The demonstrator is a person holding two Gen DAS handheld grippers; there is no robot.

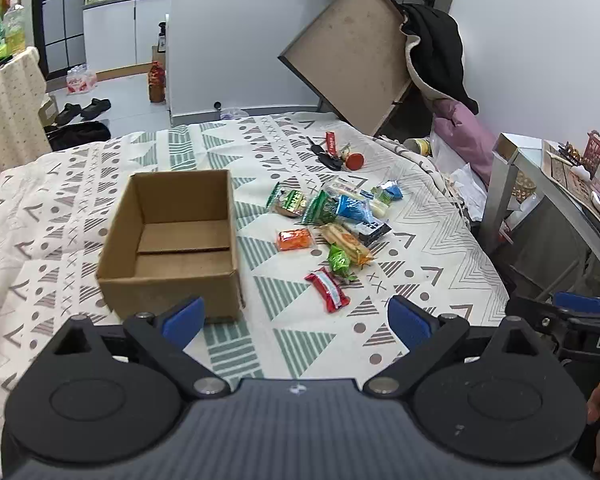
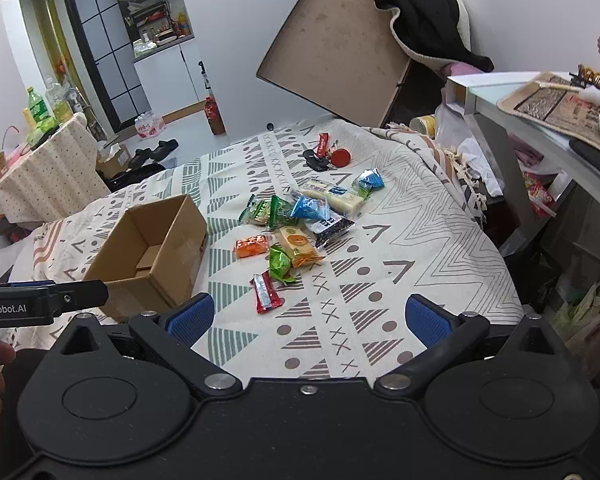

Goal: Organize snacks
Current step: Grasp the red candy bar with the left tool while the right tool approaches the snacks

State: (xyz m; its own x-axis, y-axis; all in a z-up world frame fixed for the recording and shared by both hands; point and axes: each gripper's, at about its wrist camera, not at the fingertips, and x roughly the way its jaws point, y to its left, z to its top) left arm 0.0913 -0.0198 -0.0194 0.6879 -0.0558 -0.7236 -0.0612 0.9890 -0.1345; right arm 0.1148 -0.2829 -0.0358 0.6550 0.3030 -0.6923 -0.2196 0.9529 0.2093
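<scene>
Inside the cardboard box (image 1: 172, 236), bare floor, hidden from right wrist view.

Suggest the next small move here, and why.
Probably reach the right hand-held gripper forward to the red snack packet. It is the nearest snack, lying alone on the patterned cloth, the brown cardboard box is empty, and both the right and the left hand-held gripper are open and hold nothing.

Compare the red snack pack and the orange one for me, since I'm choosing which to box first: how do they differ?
The red snack pack is long and narrow with a white band; the orange snack pack is shorter and blockier. The red one lies nearest the grippers, the orange one farther back, closer to the cardboard box. Both lie flat on the patterned cloth, outside the box.
</scene>
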